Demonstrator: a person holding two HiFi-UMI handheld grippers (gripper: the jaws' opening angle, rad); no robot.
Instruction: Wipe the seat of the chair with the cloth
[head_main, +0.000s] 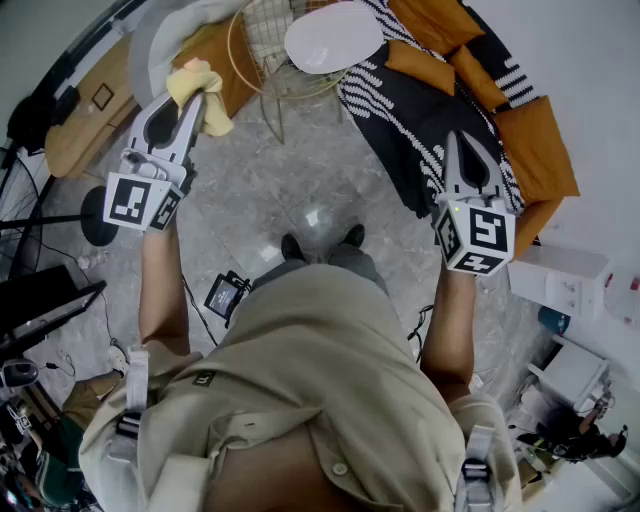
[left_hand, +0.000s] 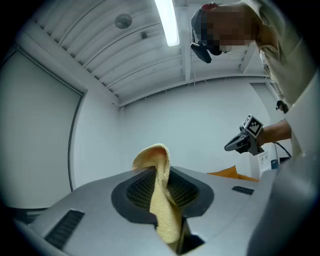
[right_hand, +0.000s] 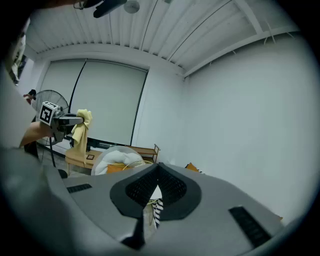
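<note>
1. Where the left gripper (head_main: 193, 100) pinches it, the yellow cloth (head_main: 205, 88) bunches up above the jaw tips, and a longer tail hangs down below them. The left gripper view shows the jaws closed tight on the fabric.
2. The cloth is held up in the air, off to the left of the chair (head_main: 262, 62). It is near the chair's gold wire frame and apart from the white oval seat (head_main: 333, 38).
3. The chair stands on the grey stone floor (head_main: 300, 185), out in front of the person, on thin wire legs.
4. The right gripper (head_main: 453, 140) has its jaws brought together at the tips, with nothing caught between them. Through the slit lower down, only striped fabric beyond shows.
5. That gripper is held out over a black-and-white patterned throw (head_main: 410, 120), well apart from the cloth. The chair sits farther out, between the lines of the two grippers.
6. Orange cushions (head_main: 535, 150) lie along the far side of the throw, toward the wall.
7. Beyond the left gripper there is a low wooden tabletop (head_main: 70, 135). The round dark base of a standing fan (head_main: 97, 215) rests on the floor just beside it.
8. The person stands upright with both forearms extended. The dark shoes (head_main: 320, 243) are planted on the stone, short of the chair.
</note>
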